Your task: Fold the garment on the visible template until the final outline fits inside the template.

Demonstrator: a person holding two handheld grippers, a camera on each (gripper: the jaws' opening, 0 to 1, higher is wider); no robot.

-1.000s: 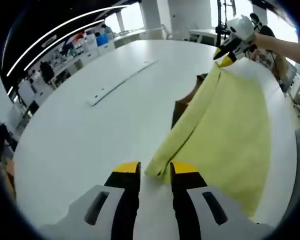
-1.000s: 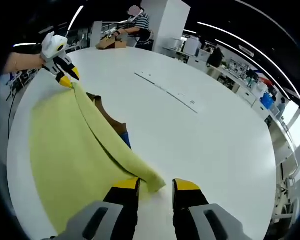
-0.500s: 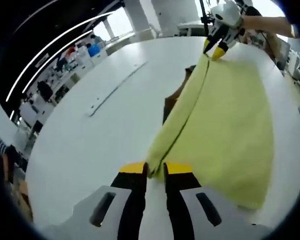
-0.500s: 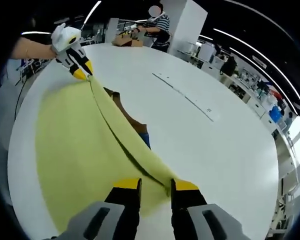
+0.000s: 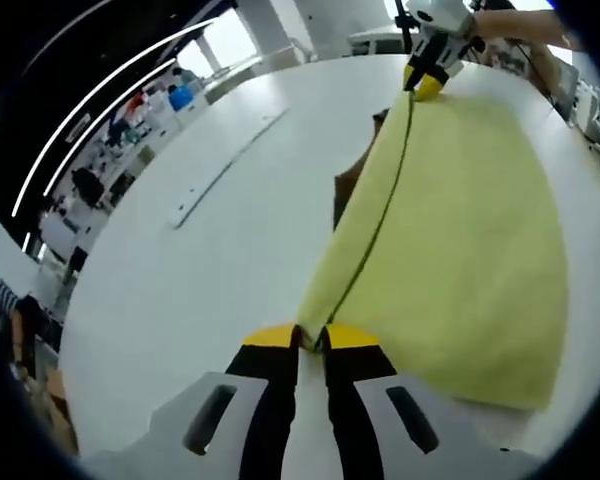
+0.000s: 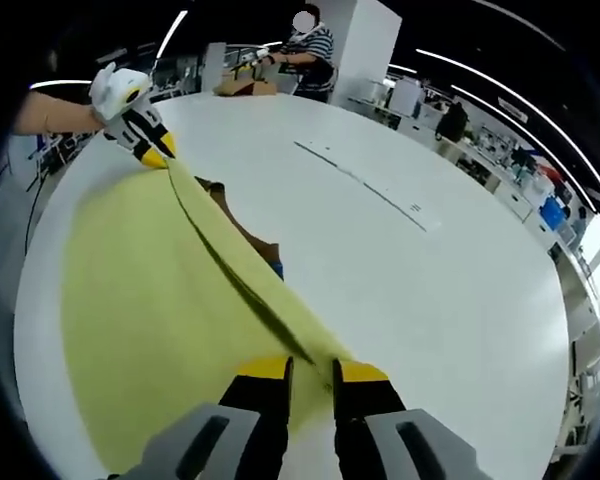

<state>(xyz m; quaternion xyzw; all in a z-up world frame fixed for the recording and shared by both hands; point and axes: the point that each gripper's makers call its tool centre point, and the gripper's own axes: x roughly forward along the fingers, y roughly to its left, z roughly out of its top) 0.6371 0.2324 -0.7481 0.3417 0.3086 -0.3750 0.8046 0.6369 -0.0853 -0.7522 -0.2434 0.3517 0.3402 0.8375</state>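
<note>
A pale yellow garment (image 5: pixel 460 220) lies spread on the white table (image 5: pixel 180 290), its long folded edge stretched straight between the two grippers. My left gripper (image 5: pixel 311 340) is shut on the near end of that edge; the right gripper (image 5: pixel 427 72), held by a hand, pinches the far end. In the right gripper view my right gripper (image 6: pixel 311 372) is shut on the garment (image 6: pixel 130 290), and the left gripper (image 6: pixel 140 133) grips the far corner. A brown template (image 6: pixel 242 232) peeks out from beneath the garment, mostly covered; the template (image 5: pixel 346 188) also shows beside the edge.
A long thin white strip (image 5: pixel 225 165) lies on the table (image 6: pixel 460 300) beyond the garment; the strip (image 6: pixel 365 182) runs diagonally. A person (image 6: pixel 305 45) sits at the table's far side by a cardboard box (image 6: pixel 242 88). Shelves and desks stand around the room.
Both grippers went from open around the garment's edge to shut on it. The folded edge between them has pulled straighter and tauter.
</note>
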